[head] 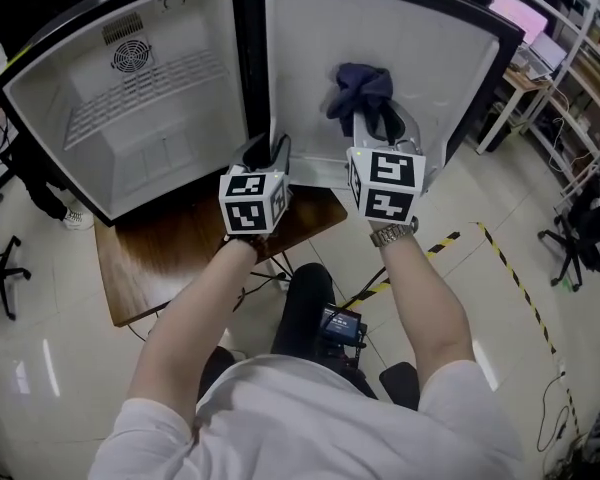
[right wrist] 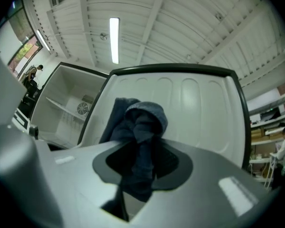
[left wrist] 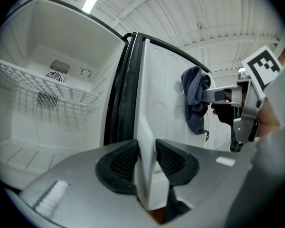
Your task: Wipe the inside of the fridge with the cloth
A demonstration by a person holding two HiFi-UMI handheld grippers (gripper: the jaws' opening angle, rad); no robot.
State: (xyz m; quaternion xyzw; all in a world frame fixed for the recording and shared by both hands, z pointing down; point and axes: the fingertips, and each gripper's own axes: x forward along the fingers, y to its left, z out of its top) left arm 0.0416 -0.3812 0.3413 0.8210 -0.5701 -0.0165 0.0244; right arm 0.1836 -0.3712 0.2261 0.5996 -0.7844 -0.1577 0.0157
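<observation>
Dark blue cloth [head: 362, 93], bunched, is pinched in the right gripper [head: 378, 128] and held at the white inner face of the open door [head: 310, 48], on the right; whether it presses on the lining cannot be told. Left gripper [head: 268, 153] clamps the door's near edge, apparently steadying it. Step in hand, as judged: wiping the door lining, with the compartment yet to do. The next move calls for the cloth pressed flat and drawn across while the door is kept from swinging. Fridge [head: 170, 158], on the left, on a wooden table [head: 170, 268]: its compartment holds only a wire shelf [head: 145, 93]; no food is visible.
</observation>
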